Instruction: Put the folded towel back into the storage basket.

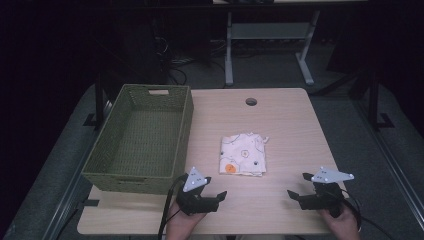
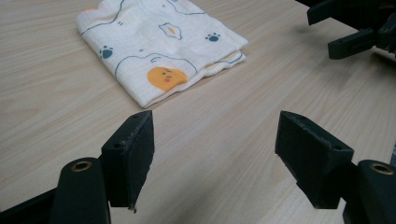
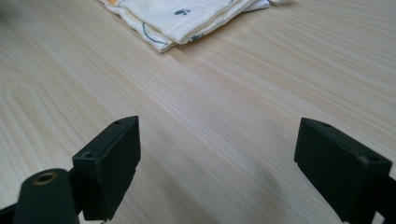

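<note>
Left gripper (image 1: 212,192) at 7 o'clock on bench (image 1: 290,125), jaws wide apart, nothing between them; aimed at folded cloth (image 1: 243,155), likely lining up for grab. Right gripper (image 1: 299,187) at 5 o'clock, jaws likewise spread, empty, also facing cloth. Cloth lies flat mid-bench, apart from both. Green woven basket (image 1: 107,170) at 9 o'clock, empty, probable drop spot. Bench light wood, cable hole at 12. Room dark, desk frame behind.

basket (image 1: 142,142): green woven, table's left | table (image 1: 290,125): light wood, round hole (image 1: 251,102)
</note>
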